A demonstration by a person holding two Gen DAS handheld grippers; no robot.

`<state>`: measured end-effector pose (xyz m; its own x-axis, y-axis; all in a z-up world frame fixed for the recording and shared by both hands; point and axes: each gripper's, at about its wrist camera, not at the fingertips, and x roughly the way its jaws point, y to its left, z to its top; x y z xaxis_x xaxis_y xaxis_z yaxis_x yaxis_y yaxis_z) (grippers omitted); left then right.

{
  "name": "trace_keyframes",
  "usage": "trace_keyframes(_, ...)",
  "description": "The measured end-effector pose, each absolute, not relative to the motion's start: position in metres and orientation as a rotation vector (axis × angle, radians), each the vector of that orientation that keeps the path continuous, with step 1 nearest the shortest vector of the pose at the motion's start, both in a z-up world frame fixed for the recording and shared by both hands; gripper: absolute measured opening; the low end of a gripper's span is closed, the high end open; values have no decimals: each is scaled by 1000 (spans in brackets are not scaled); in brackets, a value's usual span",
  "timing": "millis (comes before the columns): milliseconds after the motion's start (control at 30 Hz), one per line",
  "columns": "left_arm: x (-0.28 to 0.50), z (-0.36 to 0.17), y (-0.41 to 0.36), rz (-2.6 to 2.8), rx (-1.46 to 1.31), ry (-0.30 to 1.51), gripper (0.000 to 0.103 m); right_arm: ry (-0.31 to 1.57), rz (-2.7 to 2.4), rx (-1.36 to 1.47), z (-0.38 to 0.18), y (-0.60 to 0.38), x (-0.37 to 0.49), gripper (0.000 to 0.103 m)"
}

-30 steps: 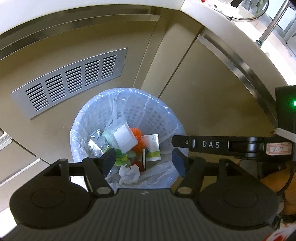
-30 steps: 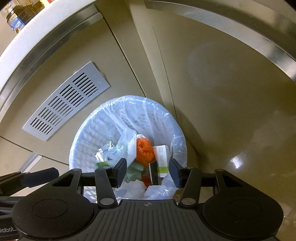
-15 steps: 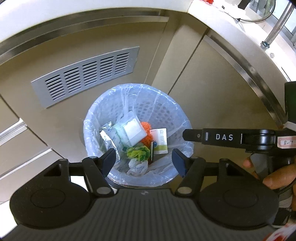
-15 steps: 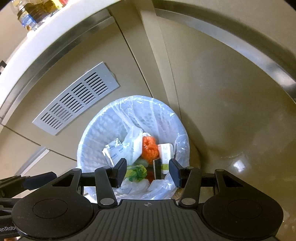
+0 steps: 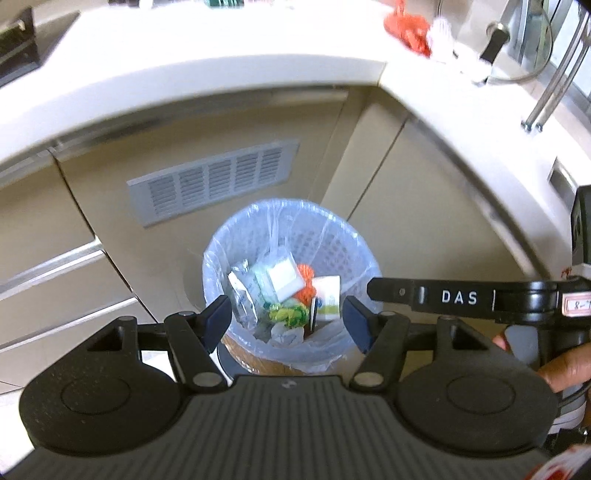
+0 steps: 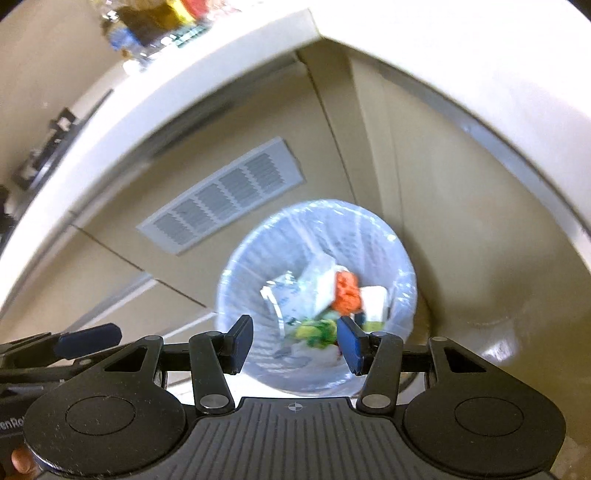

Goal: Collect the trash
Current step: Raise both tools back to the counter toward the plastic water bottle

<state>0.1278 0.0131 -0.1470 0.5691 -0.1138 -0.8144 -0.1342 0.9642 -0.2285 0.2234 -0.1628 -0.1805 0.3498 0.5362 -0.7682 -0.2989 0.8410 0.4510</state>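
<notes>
Both tools hang above the bin with nothing in them. The left gripper (image 5: pixel 286 323) has its jaws spread wide and empty at the lower middle of its own view, and the right gripper (image 6: pixel 293 345) stands parted and empty too, low in its frame. From the left camera the right tool's long black arm crosses the right side, with the person's hand (image 5: pixel 565 369) wrapped on its handle at the lower right edge.

Just past the fingertips, in the centre of both views, sits the waste bin (image 5: pixel 332 240), a perforated basket lined with a thin clear bag. It stands on the floor tight in the corner where the beige cabinet fronts meet, below a slotted vent panel (image 5: pixel 214 181). The trash (image 5: pixel 284 288) lies inside it: crumpled clear wrappers, a white box, an orange lump, a green-yellow scrap, a small white-and-green carton.

At the upper right of the left view, on the white countertop (image 5: pixel 221 62), an orange-red crumpled thing (image 5: pixel 408 27) lies beside something white and blurred. I'd judge that is more to collect, which would explain empty jaws.
</notes>
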Motion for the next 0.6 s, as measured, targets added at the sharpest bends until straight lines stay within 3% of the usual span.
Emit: trace_keyframes(600, 160, -53, 45, -23, -238, 731, 63, 909, 553, 361, -95, -195, 235, 51)
